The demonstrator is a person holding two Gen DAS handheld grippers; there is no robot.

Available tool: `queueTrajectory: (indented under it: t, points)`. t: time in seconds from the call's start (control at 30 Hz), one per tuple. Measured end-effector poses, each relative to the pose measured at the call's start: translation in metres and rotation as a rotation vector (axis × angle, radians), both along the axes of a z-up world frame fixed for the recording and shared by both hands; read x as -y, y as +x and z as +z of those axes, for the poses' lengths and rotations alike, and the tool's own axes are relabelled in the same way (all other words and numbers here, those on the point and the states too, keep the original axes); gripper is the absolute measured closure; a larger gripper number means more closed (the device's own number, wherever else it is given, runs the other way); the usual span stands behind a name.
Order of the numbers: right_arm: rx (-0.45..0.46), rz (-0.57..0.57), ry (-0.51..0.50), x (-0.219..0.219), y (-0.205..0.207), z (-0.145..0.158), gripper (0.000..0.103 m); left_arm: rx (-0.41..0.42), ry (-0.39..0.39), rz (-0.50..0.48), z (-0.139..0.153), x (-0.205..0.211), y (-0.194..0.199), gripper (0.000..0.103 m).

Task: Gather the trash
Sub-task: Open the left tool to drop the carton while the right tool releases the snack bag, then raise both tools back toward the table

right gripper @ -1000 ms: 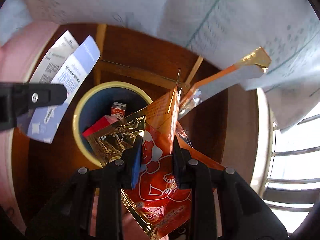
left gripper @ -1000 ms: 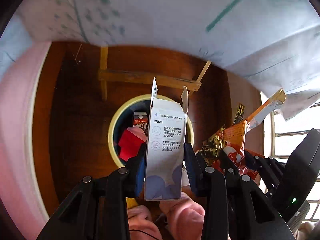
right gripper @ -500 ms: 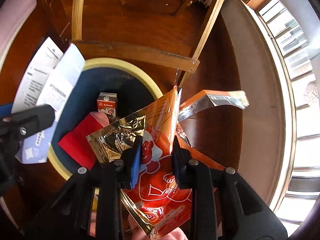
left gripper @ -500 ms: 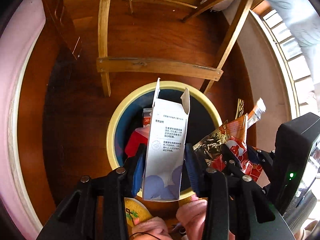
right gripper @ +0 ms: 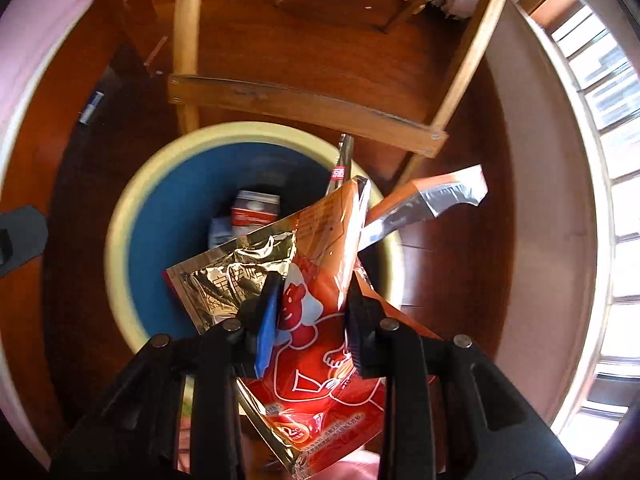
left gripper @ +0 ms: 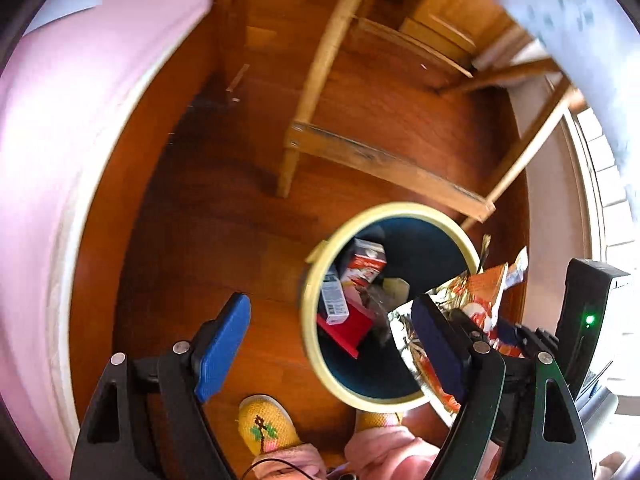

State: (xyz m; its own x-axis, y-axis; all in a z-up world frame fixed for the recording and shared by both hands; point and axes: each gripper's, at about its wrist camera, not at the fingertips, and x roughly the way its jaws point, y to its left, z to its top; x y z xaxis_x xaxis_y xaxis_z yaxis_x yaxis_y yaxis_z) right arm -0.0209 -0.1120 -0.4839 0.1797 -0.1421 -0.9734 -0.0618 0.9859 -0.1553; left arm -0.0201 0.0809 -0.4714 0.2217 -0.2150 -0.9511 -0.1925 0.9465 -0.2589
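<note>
The left gripper (left gripper: 332, 344) is opening, nothing between its jaws now: the white carton (left gripper: 334, 300) it carried has dropped into the bin (left gripper: 310, 320). The right gripper (right gripper: 312, 316) is opening too, with the orange snack bag (right gripper: 320, 320) between its pads, likely next to fall.

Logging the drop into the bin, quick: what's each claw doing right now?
Left claw: opening wide, nothing between its blue pads.
Right claw: opening, crinkled orange-red foil snack bag between its pads.
</note>
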Motion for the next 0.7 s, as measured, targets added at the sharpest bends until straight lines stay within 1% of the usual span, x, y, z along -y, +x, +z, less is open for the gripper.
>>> queueTrajectory:
  t: [0.03, 0.1, 0.17, 0.23, 0.33, 0.5, 0.57, 0.7]
  points:
    - [-0.006, -0.006, 0.021, -0.002, 0.002, 0.002, 0.071, 0.008, 0.002, 0.015, 0.005, -0.005, -0.003, 0.019]
    - [-0.013, -0.01, 0.043, -0.008, 0.006, 0.004, 0.062, 0.023, 0.004, 0.04, 0.013, -0.013, -0.007, 0.019]
    - [-0.015, -0.002, 0.063, -0.014, 0.006, 0.007, 0.055, 0.033, 0.005, 0.057, 0.024, -0.02, -0.011, 0.019]
    - [-0.021, 0.003, 0.087, -0.017, 0.006, 0.01, 0.054, 0.039, 0.004, 0.07, 0.033, -0.025, -0.014, 0.019]
    - [-0.016, 0.004, 0.105, -0.019, 0.005, 0.022, 0.054, 0.052, -0.001, 0.078, 0.051, -0.028, -0.018, 0.019]
    - [-0.004, -0.009, 0.134, -0.019, -0.002, 0.063, 0.053, 0.087, -0.011, 0.074, 0.097, -0.03, -0.026, 0.019]
    - [0.003, -0.004, 0.142, -0.019, -0.006, 0.086, 0.053, 0.098, -0.02, 0.065, 0.118, -0.03, -0.028, 0.019]
    - [0.022, 0.009, 0.151, -0.021, -0.013, 0.135, 0.053, 0.124, -0.033, 0.043, 0.168, -0.03, -0.031, 0.019]
